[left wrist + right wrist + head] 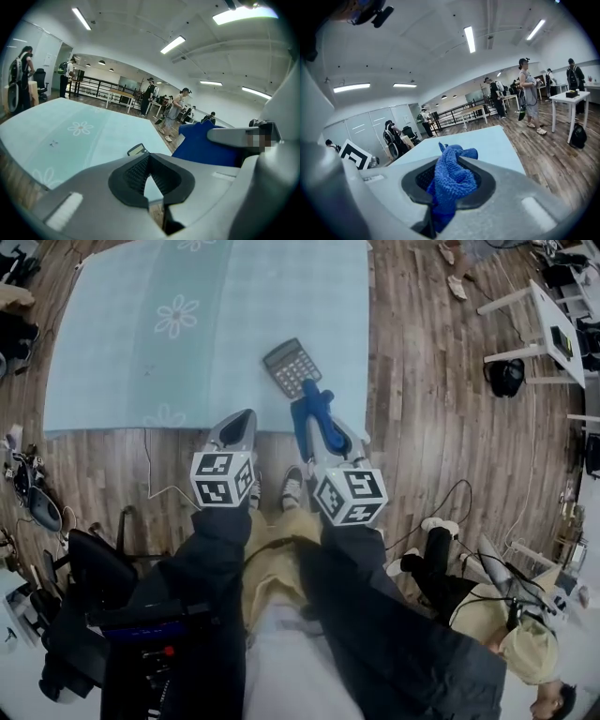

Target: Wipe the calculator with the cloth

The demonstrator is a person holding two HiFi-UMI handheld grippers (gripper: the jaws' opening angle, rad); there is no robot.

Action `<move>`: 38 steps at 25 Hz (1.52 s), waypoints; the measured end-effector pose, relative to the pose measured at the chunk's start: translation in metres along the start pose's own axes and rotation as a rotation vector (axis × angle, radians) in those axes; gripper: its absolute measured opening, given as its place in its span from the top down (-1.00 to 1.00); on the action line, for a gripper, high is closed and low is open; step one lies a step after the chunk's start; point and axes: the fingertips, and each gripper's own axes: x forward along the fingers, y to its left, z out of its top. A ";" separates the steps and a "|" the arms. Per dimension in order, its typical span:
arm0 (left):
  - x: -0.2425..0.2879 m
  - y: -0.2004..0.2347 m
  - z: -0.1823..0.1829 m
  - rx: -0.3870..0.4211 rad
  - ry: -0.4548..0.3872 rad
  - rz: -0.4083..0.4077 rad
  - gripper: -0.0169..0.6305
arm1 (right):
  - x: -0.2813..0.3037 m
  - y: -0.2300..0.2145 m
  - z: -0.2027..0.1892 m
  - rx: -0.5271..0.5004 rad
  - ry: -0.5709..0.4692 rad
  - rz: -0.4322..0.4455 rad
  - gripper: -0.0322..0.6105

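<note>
Over the near edge of the pale blue mat [141, 352], you hold both grippers side by side, forearms in dark sleeves reaching forward and down, each marker cube [223, 479] facing up toward your head. Your left gripper [244, 418] hangs above the seam where the mat meets the wooden floor [422, 427]. Its jaws are drawn together with nothing between them, and only a sliver of mat shows through the gap behind the pads. Your right gripper [449, 168] angles slightly inward, its jaws clamped on the blue cloth [315, 413], which bunches out past the tips and trails back through the pads. The calculator [292, 367] lies tilted on the mat just ahead of the cloth. From the head view, the cloth's far end overlaps the calculator's near corner, so you cannot tell whether they touch. The cloth also covers your right jaw tips in that view. In the left gripper view, the gripper's body cuts off all but the calculator's upper end, and its keys are too small to read.
</note>
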 end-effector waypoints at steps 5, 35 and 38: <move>0.017 0.015 -0.010 -0.009 0.033 0.010 0.94 | 0.022 -0.009 -0.006 0.000 0.020 0.002 0.72; 0.094 0.052 -0.043 -0.080 0.130 0.031 0.94 | 0.159 -0.137 -0.005 -0.243 0.020 -0.186 0.72; 0.095 0.060 -0.046 -0.088 0.133 0.039 0.94 | 0.184 -0.136 -0.026 -0.297 0.072 -0.174 0.72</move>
